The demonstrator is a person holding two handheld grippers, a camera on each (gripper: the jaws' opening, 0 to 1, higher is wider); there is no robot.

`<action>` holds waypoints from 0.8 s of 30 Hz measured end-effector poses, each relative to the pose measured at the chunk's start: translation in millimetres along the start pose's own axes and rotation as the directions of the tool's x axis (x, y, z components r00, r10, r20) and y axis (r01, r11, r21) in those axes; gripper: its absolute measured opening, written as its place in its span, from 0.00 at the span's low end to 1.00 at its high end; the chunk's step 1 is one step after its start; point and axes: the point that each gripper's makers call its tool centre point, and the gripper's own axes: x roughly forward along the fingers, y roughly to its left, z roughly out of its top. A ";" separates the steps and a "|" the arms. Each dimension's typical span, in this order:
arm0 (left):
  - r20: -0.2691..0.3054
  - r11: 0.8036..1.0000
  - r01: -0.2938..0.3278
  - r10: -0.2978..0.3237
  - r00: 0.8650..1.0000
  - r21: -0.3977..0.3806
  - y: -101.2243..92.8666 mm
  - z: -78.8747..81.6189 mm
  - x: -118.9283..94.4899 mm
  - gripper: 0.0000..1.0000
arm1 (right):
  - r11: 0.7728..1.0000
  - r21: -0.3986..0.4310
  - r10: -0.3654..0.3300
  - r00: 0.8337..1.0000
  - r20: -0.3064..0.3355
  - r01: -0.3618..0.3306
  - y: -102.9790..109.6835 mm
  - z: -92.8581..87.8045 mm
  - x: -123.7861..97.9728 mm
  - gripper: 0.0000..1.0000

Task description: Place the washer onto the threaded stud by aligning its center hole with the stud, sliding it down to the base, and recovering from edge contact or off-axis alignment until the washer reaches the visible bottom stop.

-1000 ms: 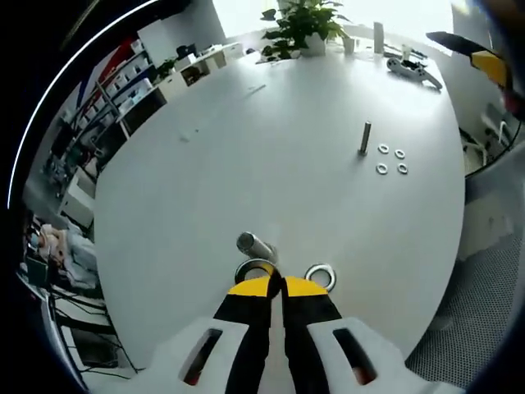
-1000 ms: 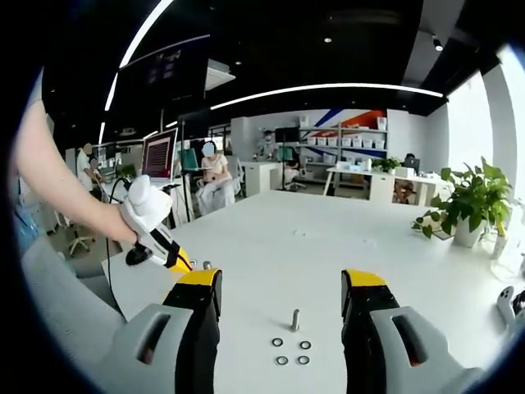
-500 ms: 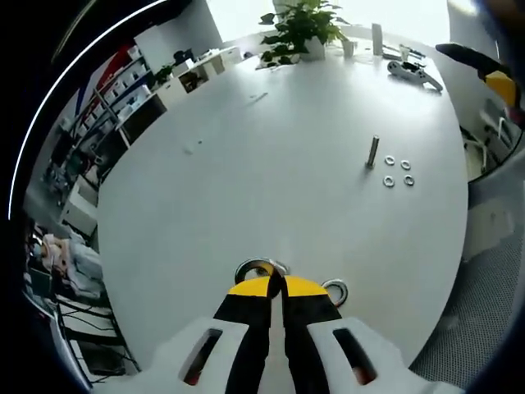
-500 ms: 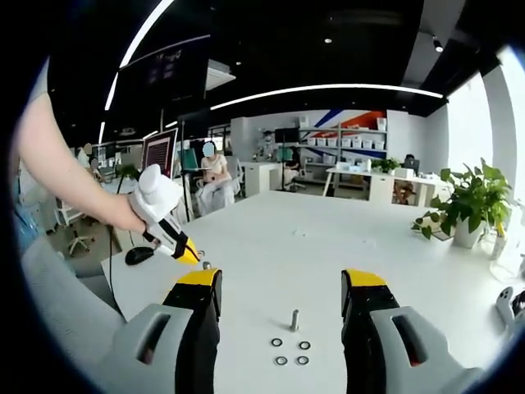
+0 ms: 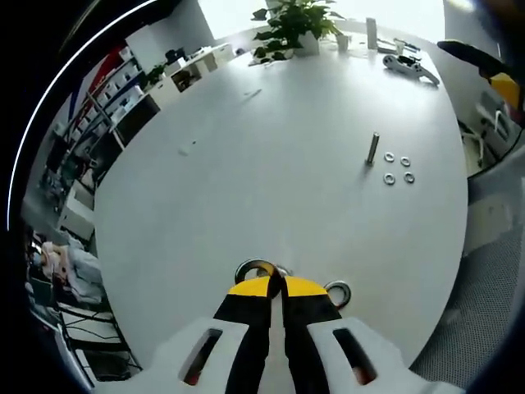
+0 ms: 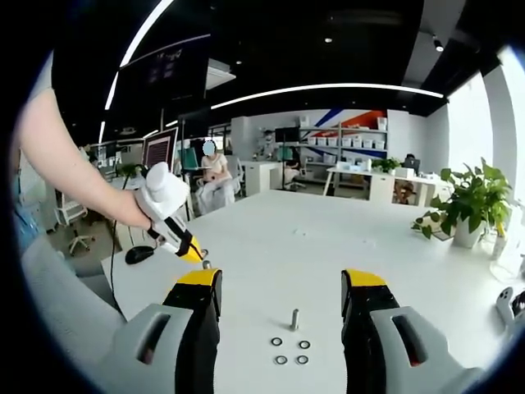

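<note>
— Where is the washer (image 5: pixel 255 269)?
— In the left gripper view it sits right at the yellow tips of the left gripper (image 5: pixel 276 285). The jaws are pressed together on its near edge, so the ring sticks out ahead of them, above the white counter (image 5: pixel 246 164). A second washer (image 5: pixel 337 290) lies flat on the counter just to the right of the tips.

— And the threaded stud (image 5: pixel 372 148)?
— Standing upright, well apart from the held washer, farther across the counter. Three small washers (image 5: pixel 398 168) lie just beside its base.

— What about the other side?
— In the right gripper view the right gripper (image 6: pixel 280 295) has its jaws spread wide and holds nothing. The stud (image 6: pixel 294 320) stands between them, farther out, with the small washers (image 6: pixel 291 351) in front of it. The left gripper (image 6: pixel 194 253) comes in from the left, held in a person's hand (image 6: pixel 138 215), tips pointing down toward the counter (image 6: pixel 328 246).

— Anything beyond?
— A potted plant (image 6: pixel 471 201) at the counter's far end, and shelves (image 6: pixel 344 139) behind.
</note>
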 end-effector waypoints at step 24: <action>-0.024 0.999 0.028 -0.028 0.999 0.018 -3.9 1.2 9.4 0.02 | 1.000 -0.002 -0.001 1.000 -0.006 0.001 0.1 -1.3 0.4 0.61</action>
